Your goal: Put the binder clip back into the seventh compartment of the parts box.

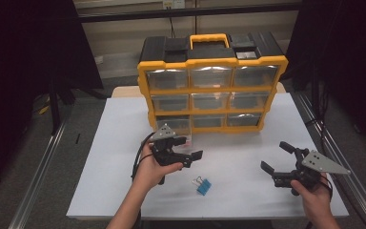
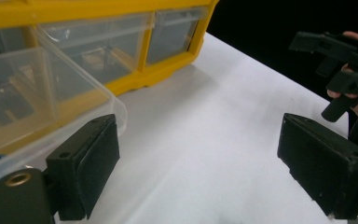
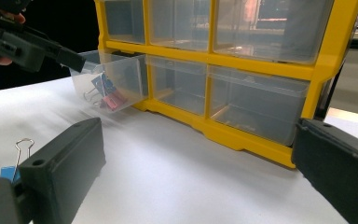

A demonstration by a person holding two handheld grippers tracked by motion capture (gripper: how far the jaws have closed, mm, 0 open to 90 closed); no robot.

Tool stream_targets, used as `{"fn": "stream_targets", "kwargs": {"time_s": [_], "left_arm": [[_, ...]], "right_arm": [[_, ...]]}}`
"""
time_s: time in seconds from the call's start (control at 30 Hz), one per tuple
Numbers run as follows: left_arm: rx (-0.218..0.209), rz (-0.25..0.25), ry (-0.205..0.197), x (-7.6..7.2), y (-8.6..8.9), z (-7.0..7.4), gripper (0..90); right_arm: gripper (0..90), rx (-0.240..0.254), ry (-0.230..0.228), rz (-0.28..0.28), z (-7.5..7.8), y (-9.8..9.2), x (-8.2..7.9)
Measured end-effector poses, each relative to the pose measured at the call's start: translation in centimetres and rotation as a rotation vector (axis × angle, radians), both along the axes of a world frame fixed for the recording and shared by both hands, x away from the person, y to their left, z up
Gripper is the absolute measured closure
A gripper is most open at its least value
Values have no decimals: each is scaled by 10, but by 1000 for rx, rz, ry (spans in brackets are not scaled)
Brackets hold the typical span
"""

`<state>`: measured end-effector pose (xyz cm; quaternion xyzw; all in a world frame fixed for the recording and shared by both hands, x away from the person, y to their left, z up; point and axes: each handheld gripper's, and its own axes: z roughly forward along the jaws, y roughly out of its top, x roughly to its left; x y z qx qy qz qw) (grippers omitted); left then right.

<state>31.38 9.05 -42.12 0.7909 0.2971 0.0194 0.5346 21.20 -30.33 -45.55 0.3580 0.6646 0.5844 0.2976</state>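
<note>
High view shows the blue binder clip lying loose on the bench below the spread, empty left gripper, which could knock the pulled-out drawer while descending; right gripper gapes idle.

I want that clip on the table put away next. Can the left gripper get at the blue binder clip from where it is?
Probably yes. The left gripper is open and holds nothing, and the blue binder clip lies alone on bare table just in front of it, nothing between them.
</note>
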Motion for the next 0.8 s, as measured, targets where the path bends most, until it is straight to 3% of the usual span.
{"fn": "stream_targets", "kwargs": {"time_s": [0.3, 0.8], "left_arm": [[10, -3, -5, -5, -1, -6, 126], [26, -49, -2, -16, -5, -18, 127]], "right_arm": [[21, 1, 2, 3, 0, 0, 0], [22, 1, 0, 5, 0, 0, 0]]}}
